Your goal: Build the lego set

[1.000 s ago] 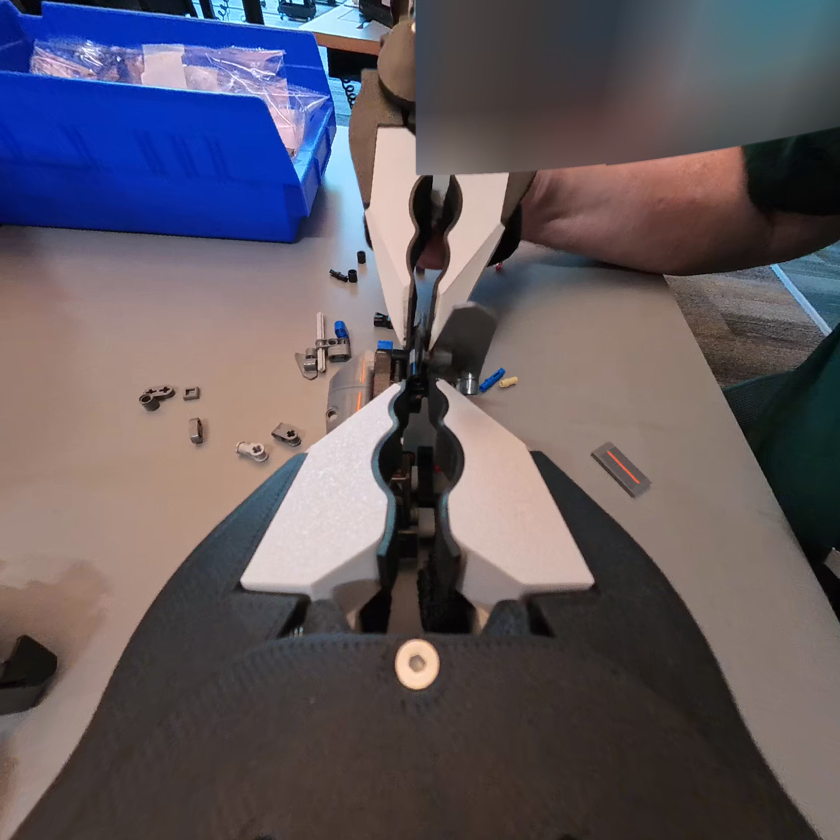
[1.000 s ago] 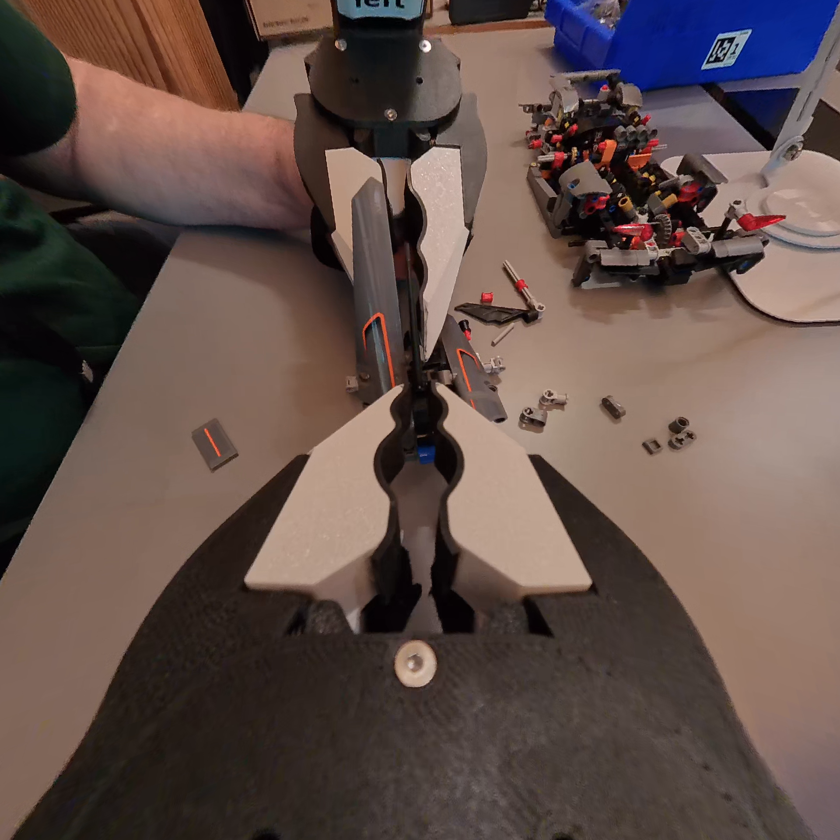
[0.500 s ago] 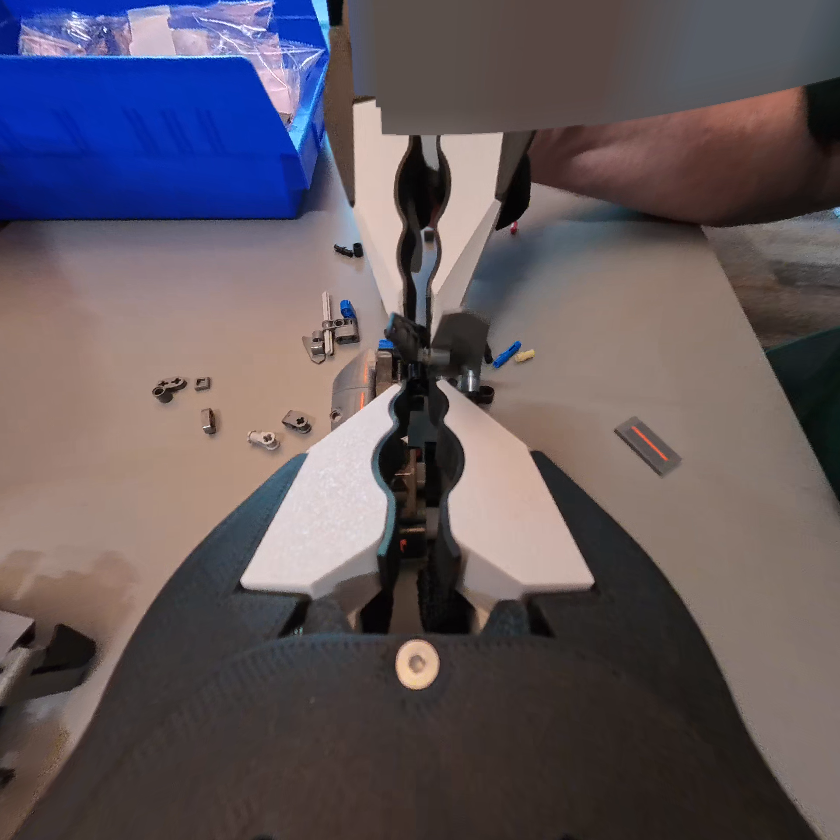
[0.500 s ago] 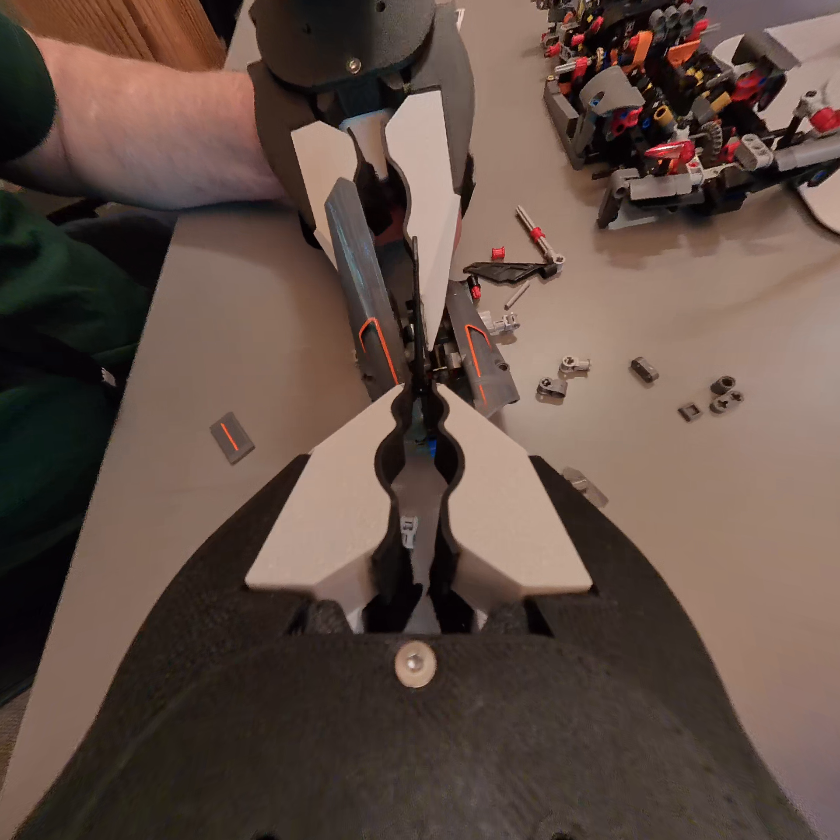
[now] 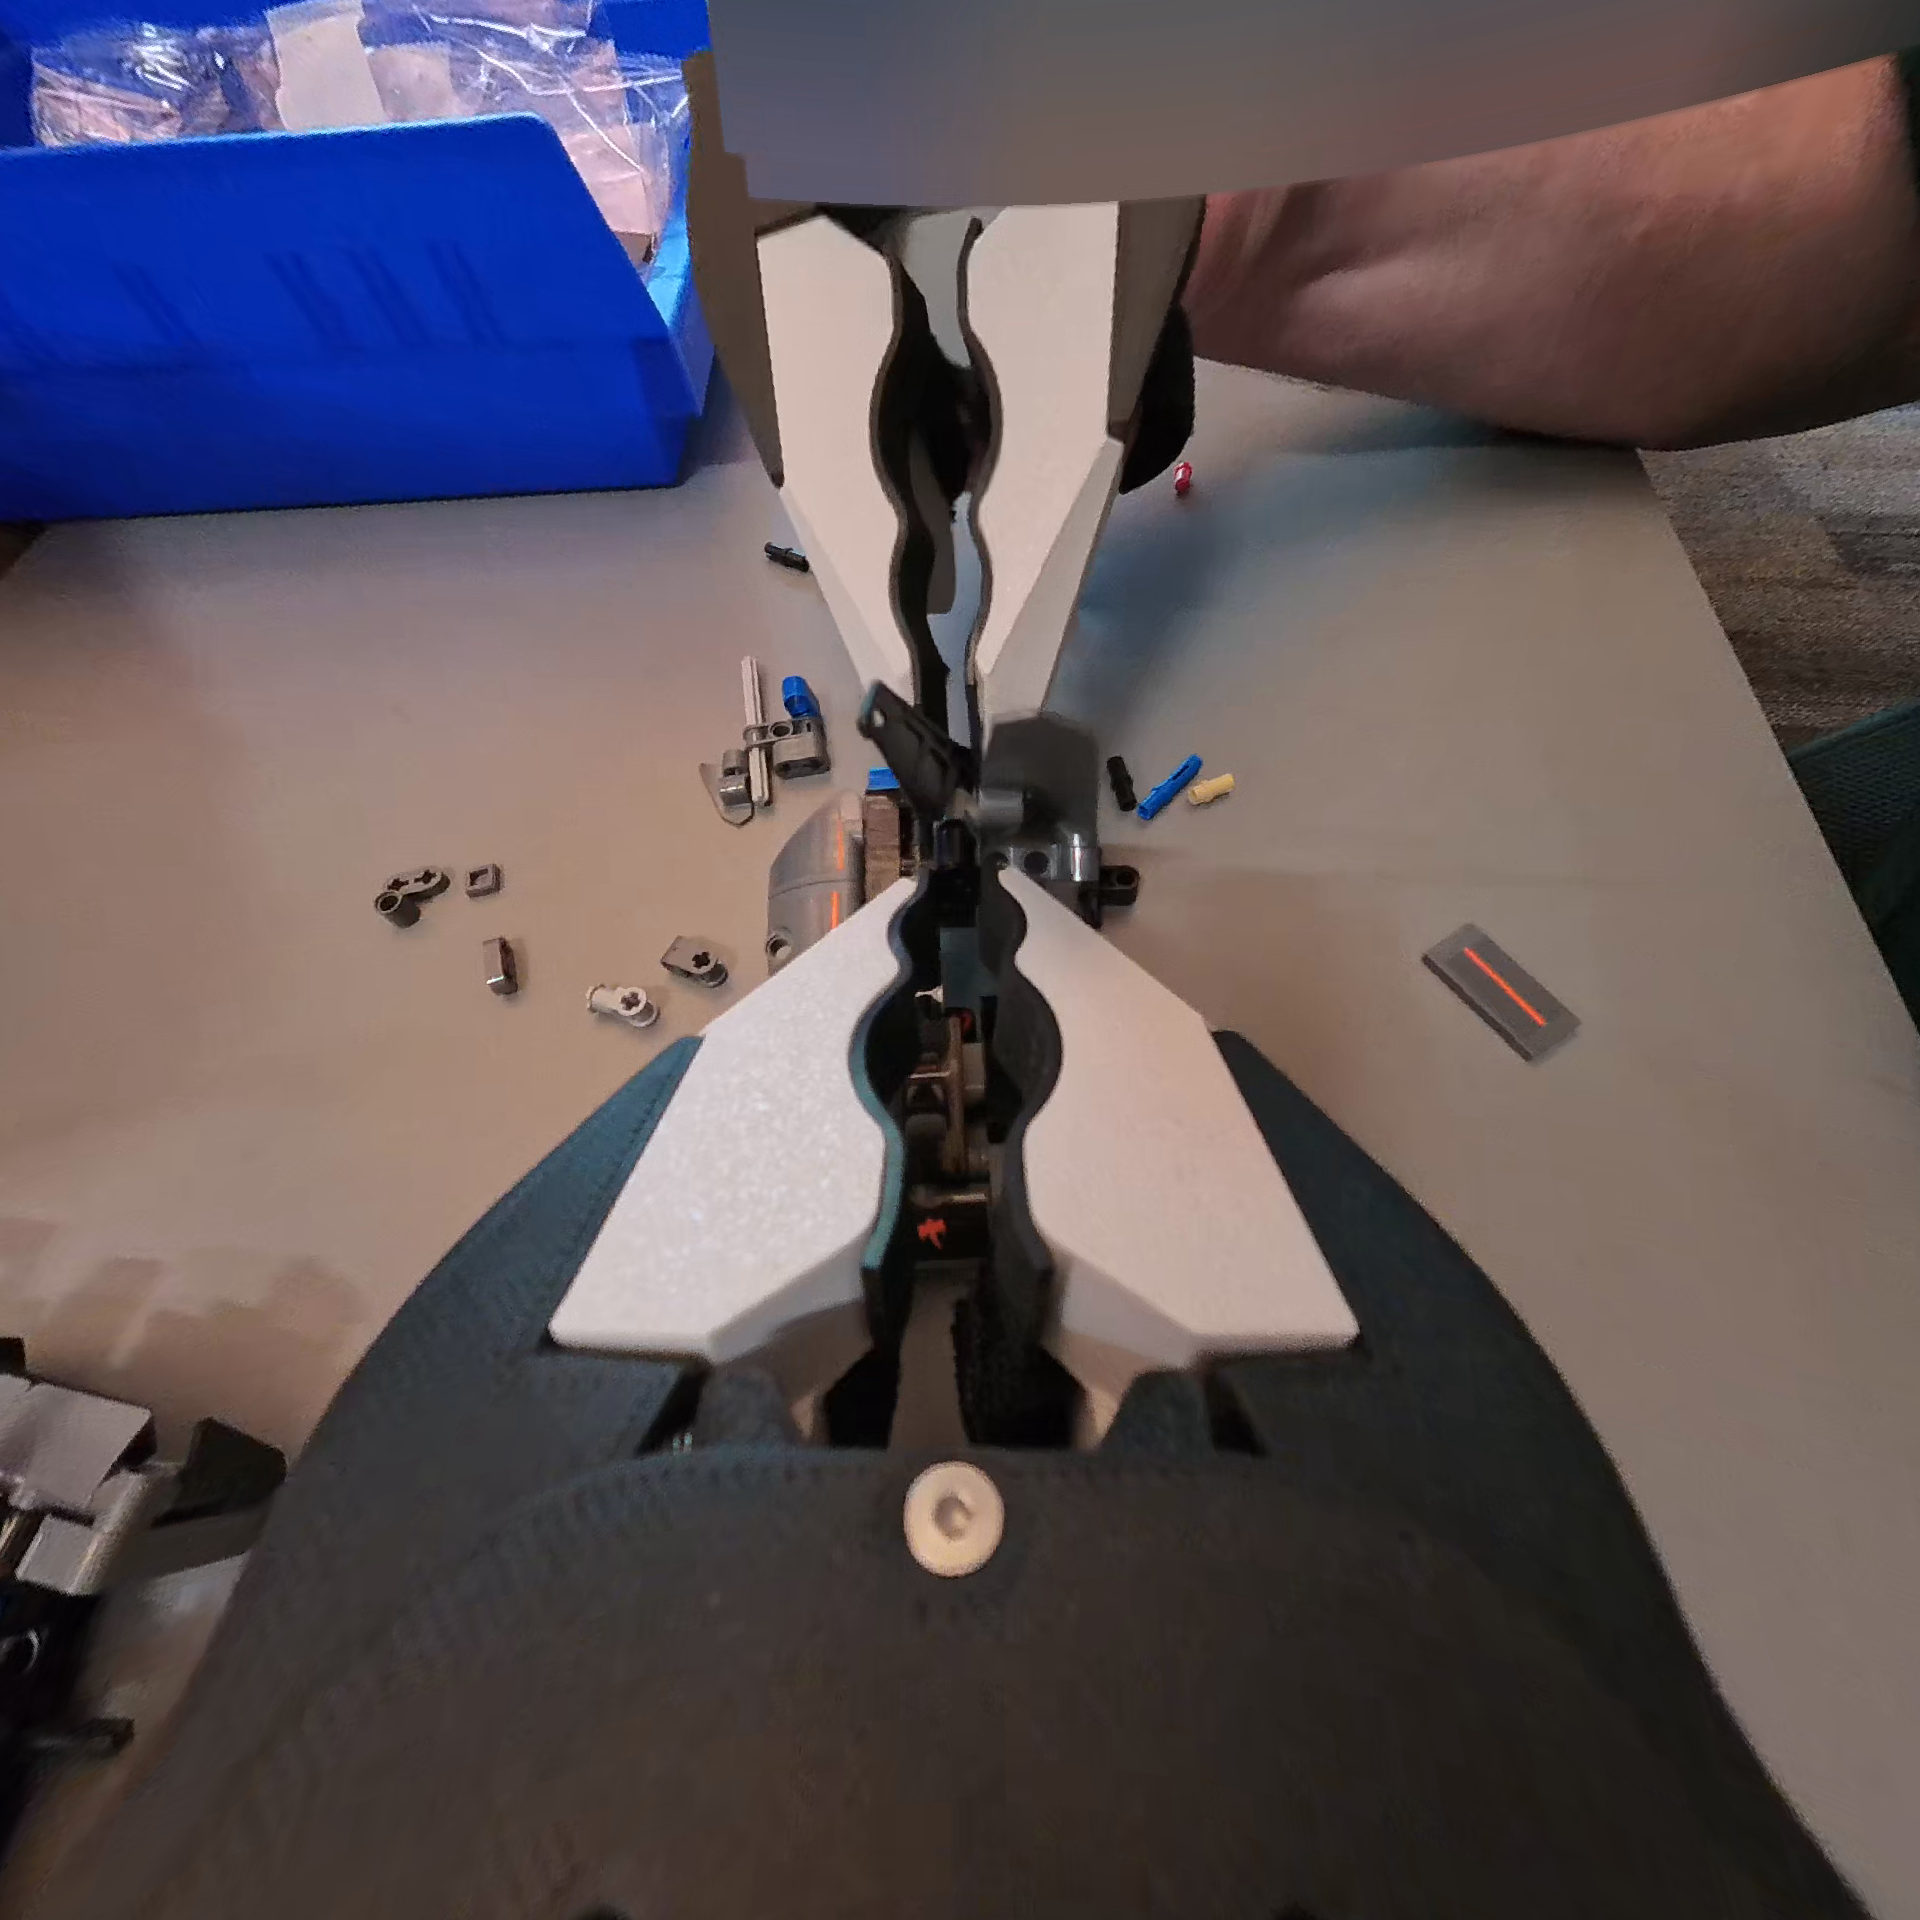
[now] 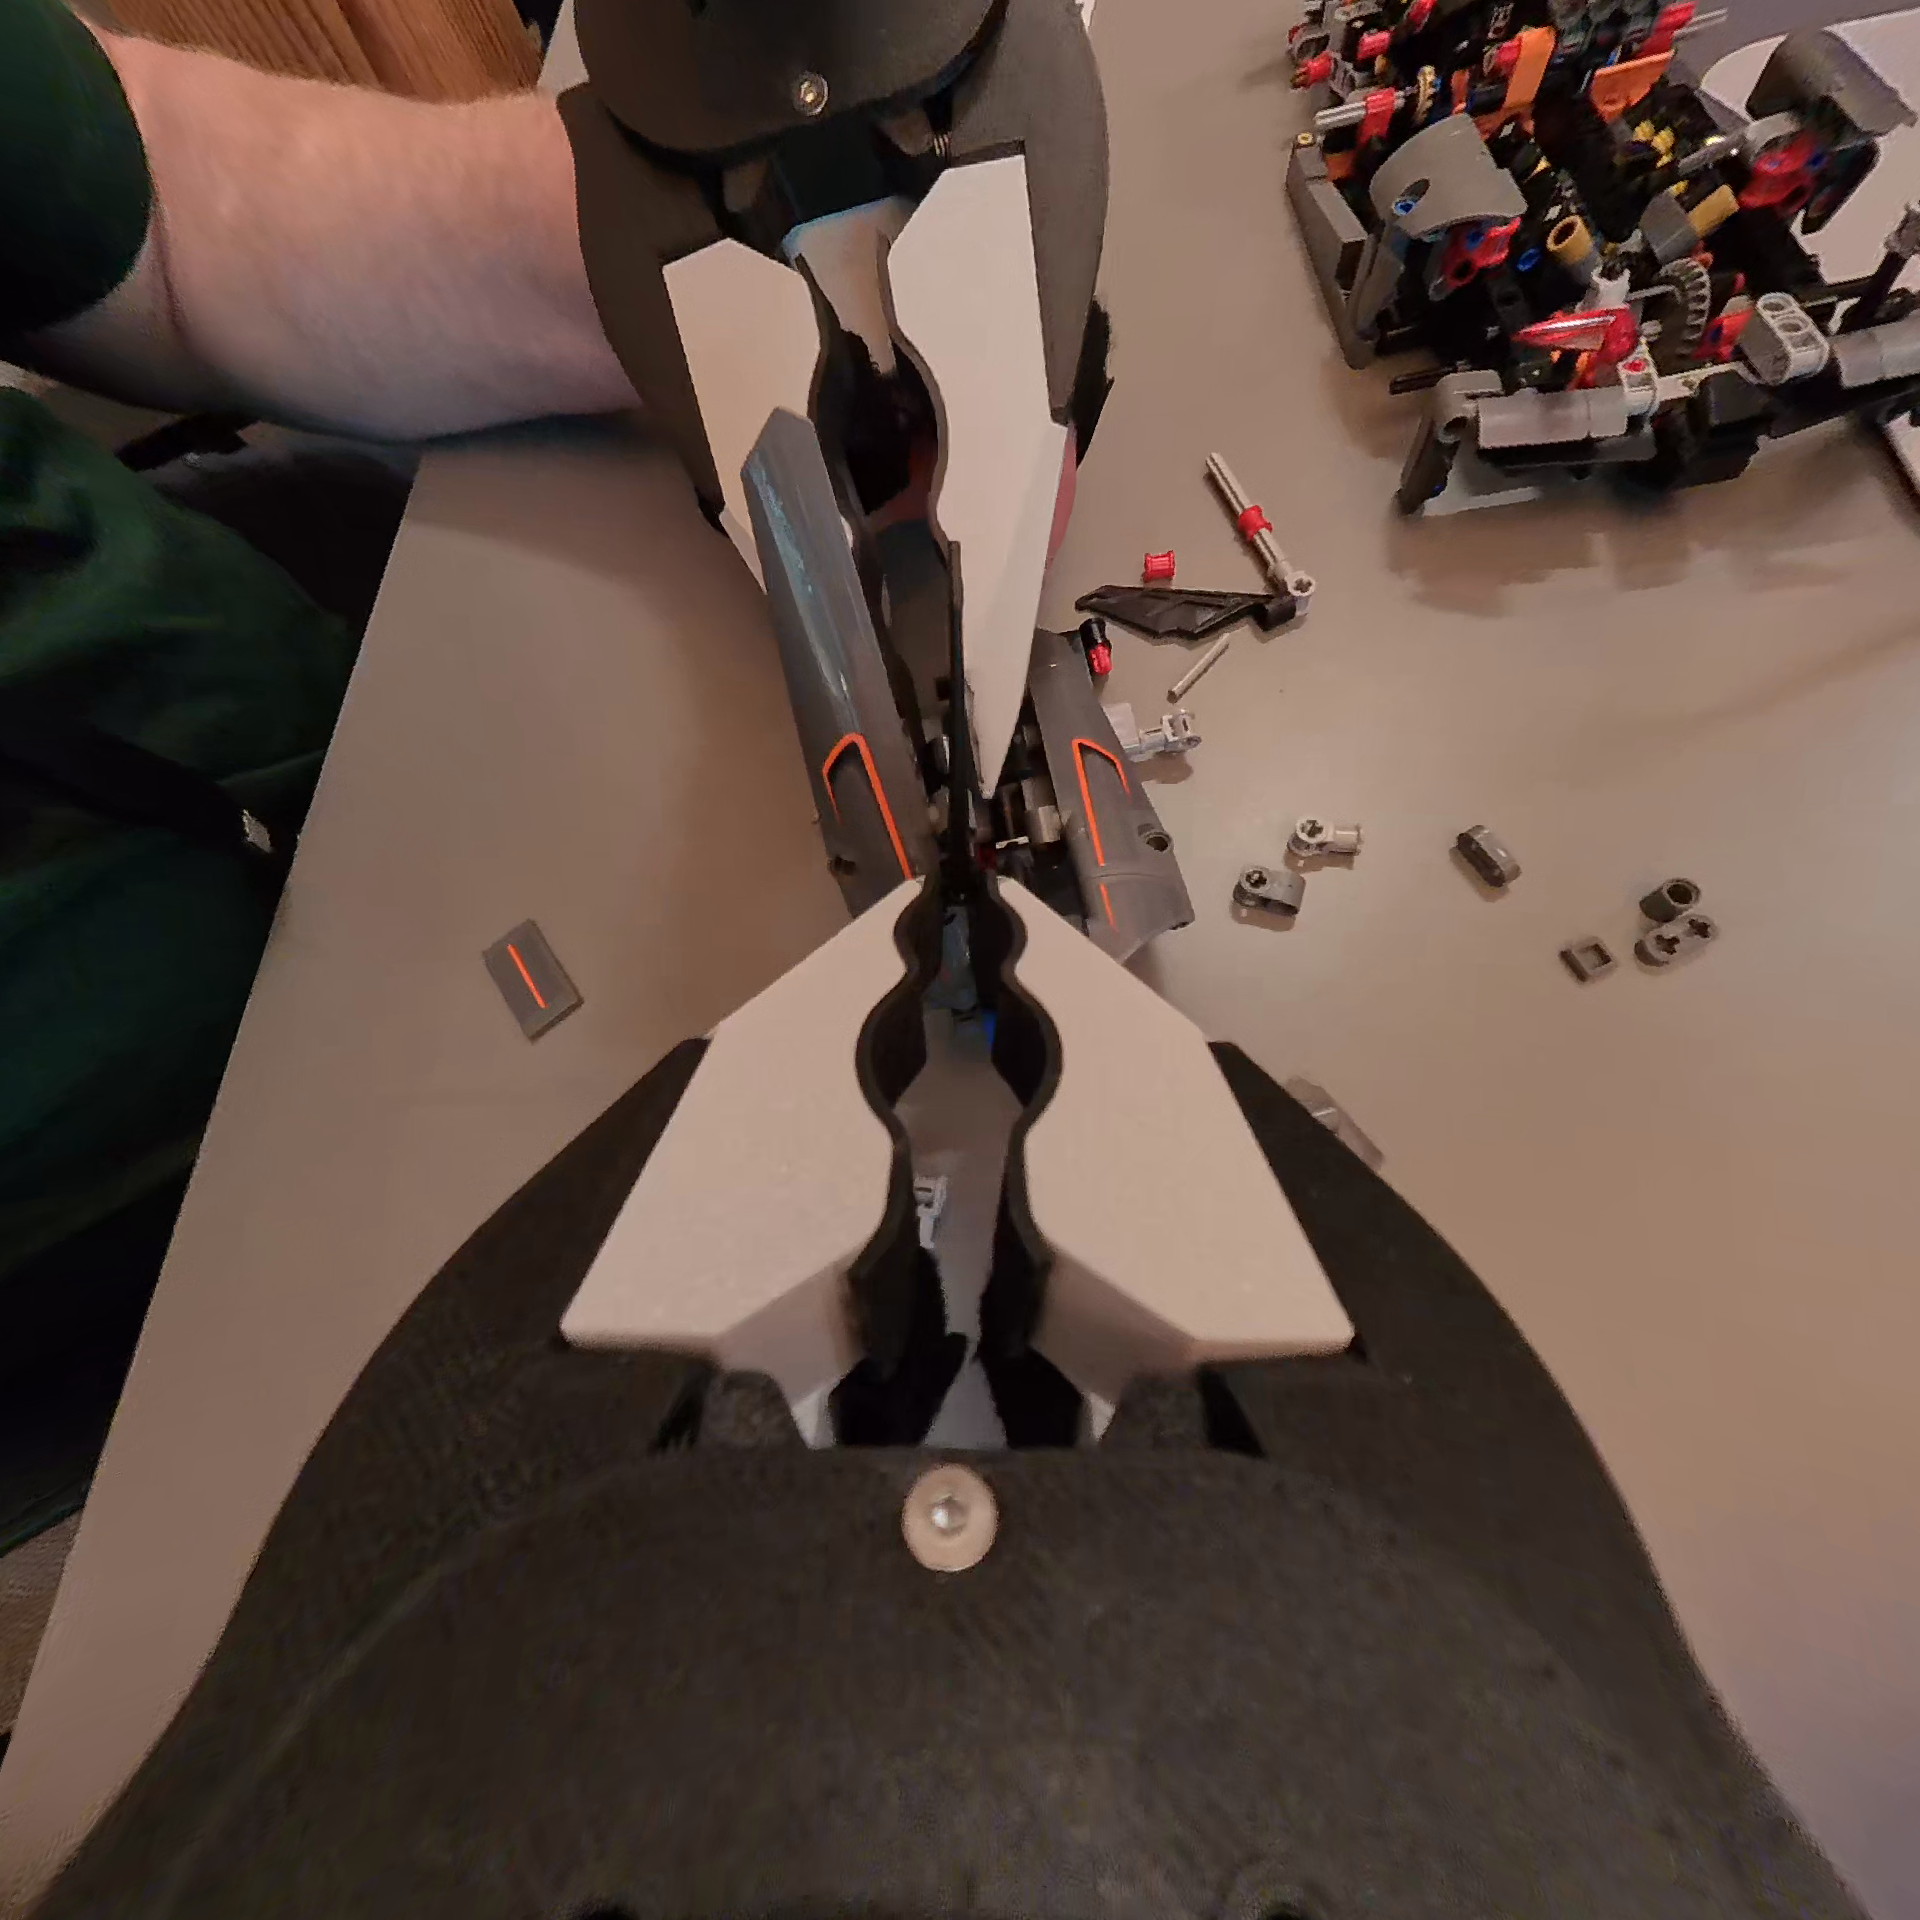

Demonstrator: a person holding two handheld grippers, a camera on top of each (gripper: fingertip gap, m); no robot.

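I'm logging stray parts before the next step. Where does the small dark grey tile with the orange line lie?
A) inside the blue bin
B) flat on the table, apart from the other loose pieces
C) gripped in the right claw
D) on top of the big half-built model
B: the grey tile with the orange line lies flat on the table by itself, with no other loose piece beside it.

Matt table (image 6: 1455, 1299), glossy plastic panels (image 6: 831, 665)
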